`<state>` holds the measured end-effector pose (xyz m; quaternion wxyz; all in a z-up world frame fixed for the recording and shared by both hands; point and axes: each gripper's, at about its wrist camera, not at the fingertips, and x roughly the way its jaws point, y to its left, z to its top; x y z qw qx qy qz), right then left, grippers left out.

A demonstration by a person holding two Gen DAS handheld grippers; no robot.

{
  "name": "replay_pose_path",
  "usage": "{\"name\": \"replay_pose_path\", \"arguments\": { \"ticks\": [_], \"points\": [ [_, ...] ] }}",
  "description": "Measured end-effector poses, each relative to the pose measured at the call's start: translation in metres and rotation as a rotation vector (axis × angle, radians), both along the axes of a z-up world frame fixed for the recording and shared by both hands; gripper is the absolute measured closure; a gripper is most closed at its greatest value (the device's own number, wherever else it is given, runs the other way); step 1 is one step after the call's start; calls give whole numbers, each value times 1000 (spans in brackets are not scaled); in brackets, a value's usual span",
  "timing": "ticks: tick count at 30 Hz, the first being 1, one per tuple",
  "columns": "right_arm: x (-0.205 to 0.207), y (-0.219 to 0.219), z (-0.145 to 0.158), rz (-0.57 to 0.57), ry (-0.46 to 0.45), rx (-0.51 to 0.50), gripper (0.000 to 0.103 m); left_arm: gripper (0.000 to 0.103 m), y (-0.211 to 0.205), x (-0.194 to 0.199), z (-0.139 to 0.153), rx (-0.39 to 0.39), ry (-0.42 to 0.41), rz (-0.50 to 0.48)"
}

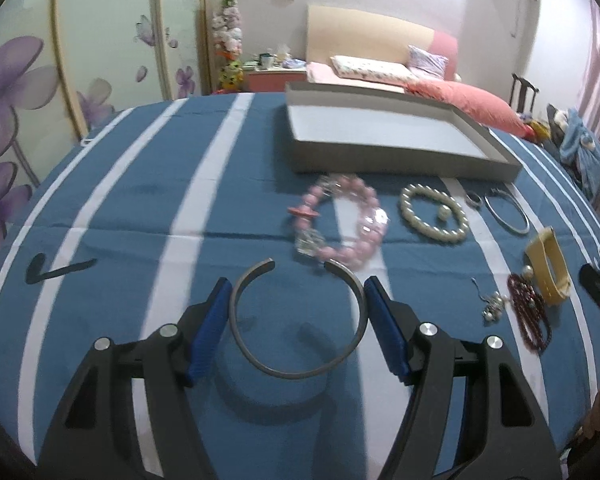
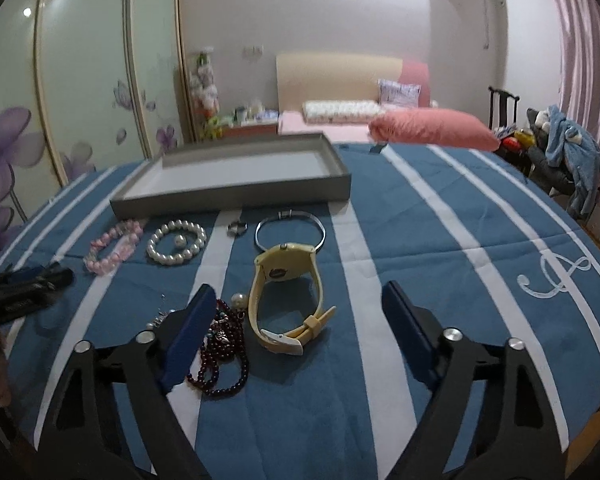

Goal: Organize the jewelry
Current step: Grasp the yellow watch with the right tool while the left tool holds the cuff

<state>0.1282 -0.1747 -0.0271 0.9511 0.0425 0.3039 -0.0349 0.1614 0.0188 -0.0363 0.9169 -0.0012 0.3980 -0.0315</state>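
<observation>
**Cuff in the left tool, tray in the upper right of the frame**

We see the left tool (image 1: 296,320) clamped across the open grey metal cuff bangle (image 1: 296,368), blue pads on its two sides, gap facing the shallow grey tray (image 1: 399,168) beyond the pink bead bracelet (image 1: 339,220). The right tool (image 2: 296,332) stands wide around the cream watch (image 2: 288,304), touching nothing.
</observation>
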Motion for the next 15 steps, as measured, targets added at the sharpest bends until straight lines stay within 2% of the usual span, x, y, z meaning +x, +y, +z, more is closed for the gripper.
{"name": "replay_pose_path", "arguments": {
  "ticks": [8, 15],
  "points": [
    [26, 2, -12, 9, 143, 6, 26, 37, 18, 0, 5, -15, -14, 26],
    [40, 0, -21, 8, 221, 22, 39, 37, 18, 0, 5, -14, -17, 17]
  ]
}}
